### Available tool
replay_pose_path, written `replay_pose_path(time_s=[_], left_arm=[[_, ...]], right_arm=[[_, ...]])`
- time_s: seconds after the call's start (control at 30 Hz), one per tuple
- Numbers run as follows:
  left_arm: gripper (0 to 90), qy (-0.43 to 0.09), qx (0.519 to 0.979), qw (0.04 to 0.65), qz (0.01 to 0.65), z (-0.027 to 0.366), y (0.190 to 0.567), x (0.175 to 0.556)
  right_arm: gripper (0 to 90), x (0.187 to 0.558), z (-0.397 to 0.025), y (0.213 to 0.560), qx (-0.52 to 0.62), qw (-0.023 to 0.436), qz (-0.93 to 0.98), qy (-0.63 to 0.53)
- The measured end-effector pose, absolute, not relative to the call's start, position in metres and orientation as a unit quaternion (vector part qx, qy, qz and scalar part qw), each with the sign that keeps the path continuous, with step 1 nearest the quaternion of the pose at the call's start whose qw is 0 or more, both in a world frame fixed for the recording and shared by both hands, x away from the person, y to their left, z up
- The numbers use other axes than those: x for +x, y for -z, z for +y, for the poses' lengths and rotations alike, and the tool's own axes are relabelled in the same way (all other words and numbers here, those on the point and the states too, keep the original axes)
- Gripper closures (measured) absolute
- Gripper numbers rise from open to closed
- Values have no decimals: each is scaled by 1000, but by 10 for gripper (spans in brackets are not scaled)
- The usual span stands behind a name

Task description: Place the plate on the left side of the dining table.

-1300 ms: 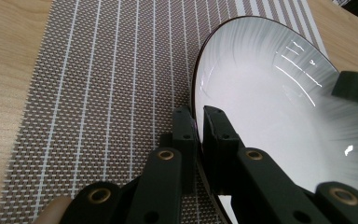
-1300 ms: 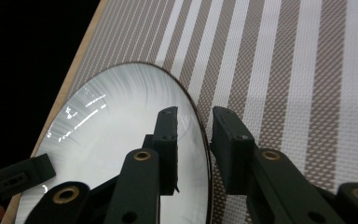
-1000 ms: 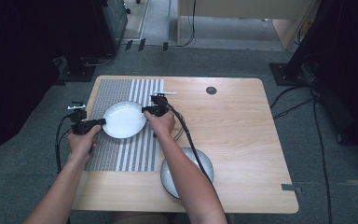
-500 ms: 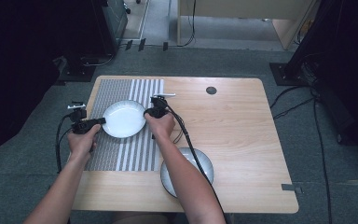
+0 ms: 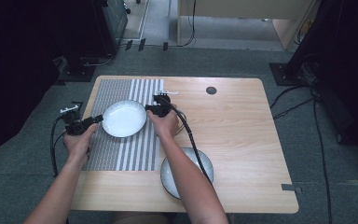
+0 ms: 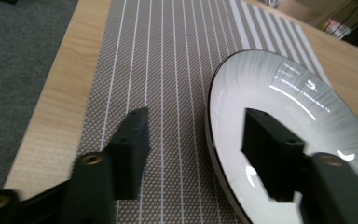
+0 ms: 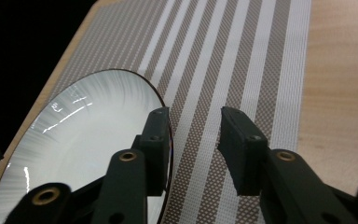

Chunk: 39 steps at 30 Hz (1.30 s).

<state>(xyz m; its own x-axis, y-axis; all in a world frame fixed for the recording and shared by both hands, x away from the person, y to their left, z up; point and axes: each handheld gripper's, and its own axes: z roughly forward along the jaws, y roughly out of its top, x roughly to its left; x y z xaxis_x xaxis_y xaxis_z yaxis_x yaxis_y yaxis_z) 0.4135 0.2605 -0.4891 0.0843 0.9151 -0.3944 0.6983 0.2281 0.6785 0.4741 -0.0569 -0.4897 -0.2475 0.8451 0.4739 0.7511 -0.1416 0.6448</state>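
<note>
A white plate (image 5: 124, 118) lies on the striped placemat (image 5: 121, 154) at the table's left. My left gripper (image 5: 96, 120) is at the plate's left rim, open. In the left gripper view the plate (image 6: 289, 107) has its rim running between the spread jaws of that gripper (image 6: 196, 149), one jaw over the plate, the other over the mat (image 6: 158, 70). My right gripper (image 5: 150, 108) is at the plate's right rim, open. In the right gripper view that gripper (image 7: 195, 149) has its left jaw over the plate's (image 7: 88, 135) edge, with mat (image 7: 223, 60) showing in the gap.
A grey bowl (image 5: 200, 161) sits near the table's front edge, partly hidden by the right forearm. A small dark round spot (image 5: 211, 90) marks the wooden table (image 5: 242, 135) at the back. Cables trail from both grippers.
Hardly anything has moved; both grippers stay at opposite rims of the white plate, which remains on the mat.
</note>
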Motion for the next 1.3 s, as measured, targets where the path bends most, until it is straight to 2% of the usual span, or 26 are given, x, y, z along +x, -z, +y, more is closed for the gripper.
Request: replay_pose_path(time_s=[0.1, 0.23, 0.37, 0.6, 0.83, 1.3], left_arm=[[186, -134, 620, 399, 662, 259, 487, 411], [108, -142, 628, 396, 655, 259, 485, 406], [100, -149, 630, 394, 652, 260, 484, 403], [100, -154, 631, 395, 650, 261, 485, 396], [100, -174, 638, 391, 641, 259, 487, 387], [101, -181, 645, 400, 625, 251, 481, 358]], right_arm=[[444, 473, -62, 486, 602, 35, 651, -461], [431, 466, -72, 477, 598, 26, 664, -448], [326, 456, -88, 471, 580, 40, 674, -456], [326, 443, -110, 466, 575, 67, 675, -456], [299, 431, -132, 464, 583, 69, 672, -451], [237, 406, -184, 458, 579, 82, 664, -466]])
